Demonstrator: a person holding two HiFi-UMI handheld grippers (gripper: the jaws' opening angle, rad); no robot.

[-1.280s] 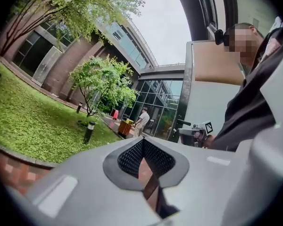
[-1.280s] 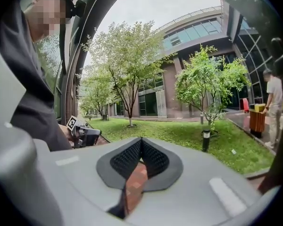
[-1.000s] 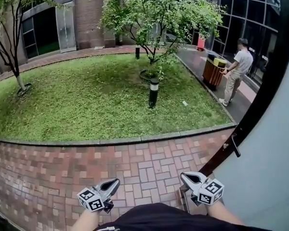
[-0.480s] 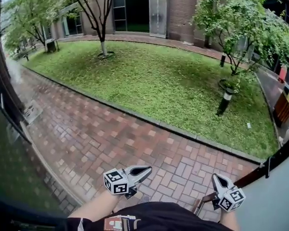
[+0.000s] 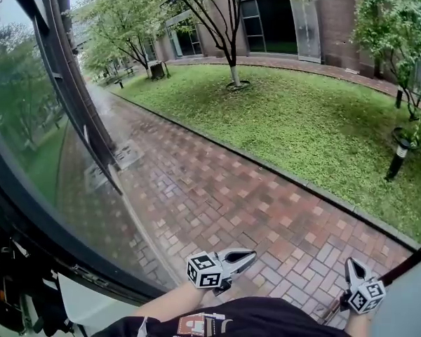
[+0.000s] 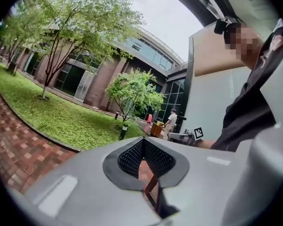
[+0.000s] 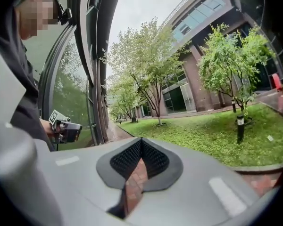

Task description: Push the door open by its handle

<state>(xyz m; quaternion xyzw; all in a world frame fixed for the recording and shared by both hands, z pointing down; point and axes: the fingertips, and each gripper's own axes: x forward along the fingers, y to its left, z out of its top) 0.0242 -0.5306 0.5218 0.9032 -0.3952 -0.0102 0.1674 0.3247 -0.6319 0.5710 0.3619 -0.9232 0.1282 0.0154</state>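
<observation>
Leftward swing since earlier brings a glass wall [image 5: 28, 153] to frame left. Left gripper [image 5: 247, 258] and right gripper [image 5: 351, 265] jaws are closed, empty.

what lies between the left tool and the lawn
Only red brick paving, then a grey kerb along the edge of the lawn. The head view shows nothing else standing on that stretch ahead of the left tool.

Brick path [image 5: 252, 209] is running between a glass wall [image 5: 28, 132] at left and a lawn [image 5: 316, 125]. A tree [image 5: 231, 55] and a bollard [image 5: 396, 161] are standing on the grass, with a building [image 5: 281, 20] rising behind. A distant person [image 6: 170, 122] is standing beside a bin [image 6: 156, 129].
</observation>
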